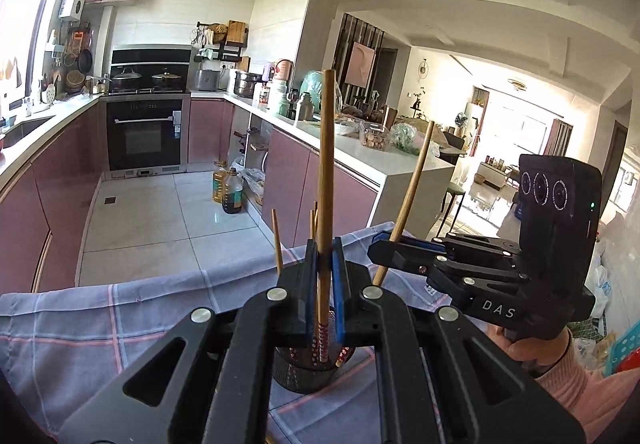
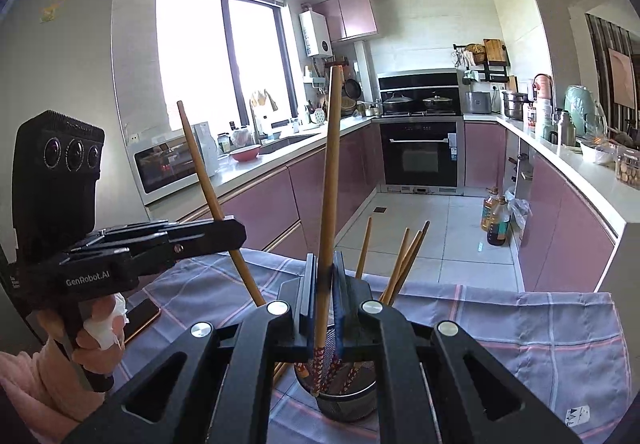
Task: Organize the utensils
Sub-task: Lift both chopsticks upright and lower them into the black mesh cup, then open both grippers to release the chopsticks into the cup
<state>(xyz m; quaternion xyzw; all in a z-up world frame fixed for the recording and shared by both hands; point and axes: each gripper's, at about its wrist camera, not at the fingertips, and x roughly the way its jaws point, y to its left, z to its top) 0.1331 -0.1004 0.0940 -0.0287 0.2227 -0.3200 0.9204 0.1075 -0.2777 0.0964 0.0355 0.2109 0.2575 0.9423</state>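
My left gripper point(image 1: 324, 268) is shut on a wooden chopstick point(image 1: 326, 172) held upright, its patterned end down in a dark mesh utensil cup point(image 1: 304, 376). My right gripper point(image 2: 325, 276) is shut on another chopstick point(image 2: 330, 172), its patterned end also in the cup point(image 2: 348, 404). Each gripper shows in the other's view, the right point(image 1: 384, 240) at the right, the left point(image 2: 234, 224) at the left, each with its chopstick point(image 1: 412, 188) point(image 2: 208, 180) slanting. Several more chopsticks point(image 2: 404, 264) stand in the cup.
The cup stands on a table with a grey-blue checked cloth point(image 1: 120, 308). A phone point(image 2: 140, 318) lies on the cloth at the left. Beyond the table edge are a tiled floor, pink cabinets point(image 2: 560, 228) and oil bottles point(image 1: 228, 190).
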